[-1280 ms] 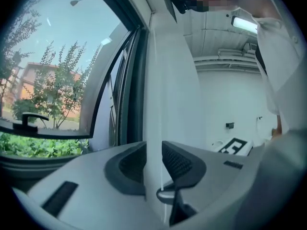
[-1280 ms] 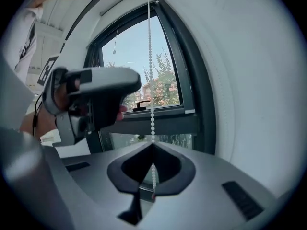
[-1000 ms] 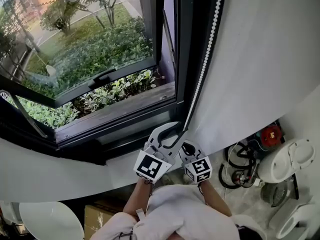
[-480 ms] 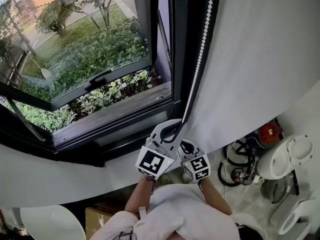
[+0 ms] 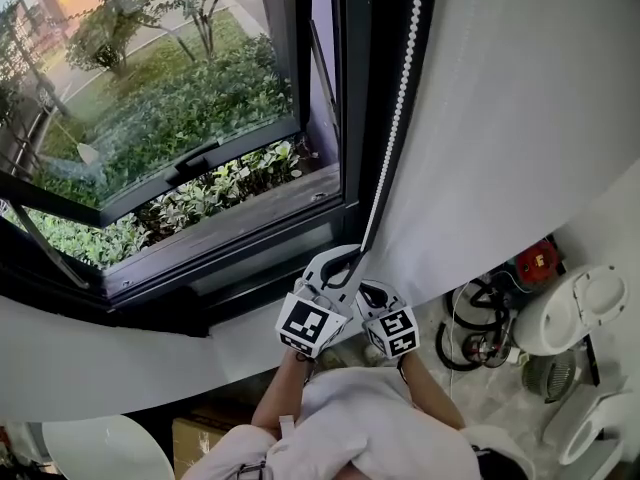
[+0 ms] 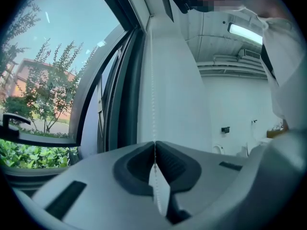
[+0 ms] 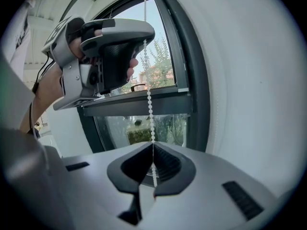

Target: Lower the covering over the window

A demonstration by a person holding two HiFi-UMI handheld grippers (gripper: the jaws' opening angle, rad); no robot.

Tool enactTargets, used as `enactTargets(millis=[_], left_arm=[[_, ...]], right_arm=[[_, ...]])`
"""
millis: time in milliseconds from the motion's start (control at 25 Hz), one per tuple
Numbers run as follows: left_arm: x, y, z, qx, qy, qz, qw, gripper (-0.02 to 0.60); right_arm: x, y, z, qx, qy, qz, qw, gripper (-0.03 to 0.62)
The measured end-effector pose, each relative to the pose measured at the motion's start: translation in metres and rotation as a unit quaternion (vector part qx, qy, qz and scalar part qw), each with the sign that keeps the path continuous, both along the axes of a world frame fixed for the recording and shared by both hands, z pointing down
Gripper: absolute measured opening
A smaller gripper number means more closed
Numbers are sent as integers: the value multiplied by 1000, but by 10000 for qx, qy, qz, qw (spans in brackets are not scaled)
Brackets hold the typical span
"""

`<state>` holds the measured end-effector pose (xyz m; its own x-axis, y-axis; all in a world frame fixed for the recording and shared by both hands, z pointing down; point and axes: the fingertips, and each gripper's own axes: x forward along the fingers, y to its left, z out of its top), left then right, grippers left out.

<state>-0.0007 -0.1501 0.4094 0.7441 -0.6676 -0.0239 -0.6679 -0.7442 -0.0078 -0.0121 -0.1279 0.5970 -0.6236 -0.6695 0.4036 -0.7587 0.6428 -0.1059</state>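
Note:
A white bead chain (image 5: pixel 400 98) hangs down the dark window frame (image 5: pixel 350 118) beside the glass. My left gripper (image 5: pixel 345 260) is shut on the bead chain (image 6: pixel 153 80), which runs up from between its closed jaws (image 6: pixel 154 145). Just below it, my right gripper (image 5: pixel 372 293) is shut on the same chain (image 7: pixel 149 95), pinched at its jaw tips (image 7: pixel 153 147). In the right gripper view the left gripper (image 7: pixel 115 47) sits higher on the chain, held in a hand. No lowered covering shows over the glass (image 5: pixel 170 108).
The window sash with its handle (image 5: pixel 205 153) stands tilted open over green shrubs outside. A white wall (image 5: pixel 520 118) lies right of the frame. On the floor at right are a white kettle (image 5: pixel 580 313), a red object (image 5: pixel 540 266) and coiled cables (image 5: pixel 480 333).
The left gripper's jaws, open around the chain a second ago, have closed on it. Both grippers have sunk a little along the chain.

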Motion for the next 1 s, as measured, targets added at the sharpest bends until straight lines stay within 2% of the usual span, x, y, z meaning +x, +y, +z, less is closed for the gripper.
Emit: enactTargets(millis=[280, 480, 800, 1000], left_arm=[[0, -3, 33, -269, -41, -20, 9996, 18], [2, -2, 49, -450, -93, 14, 9989, 18], [2, 0, 75, -670, -181, -1, 9976, 18], [3, 2, 90, -808, -202, 0, 9965, 18]], right_arm=[[3, 7, 21, -256, 135, -19, 9996, 3], [5, 13, 18, -269, 69, -70, 9996, 8], [17, 20, -30, 139, -188, -48, 9997, 92], [25, 18, -85, 724, -422, -9, 9965, 104]])
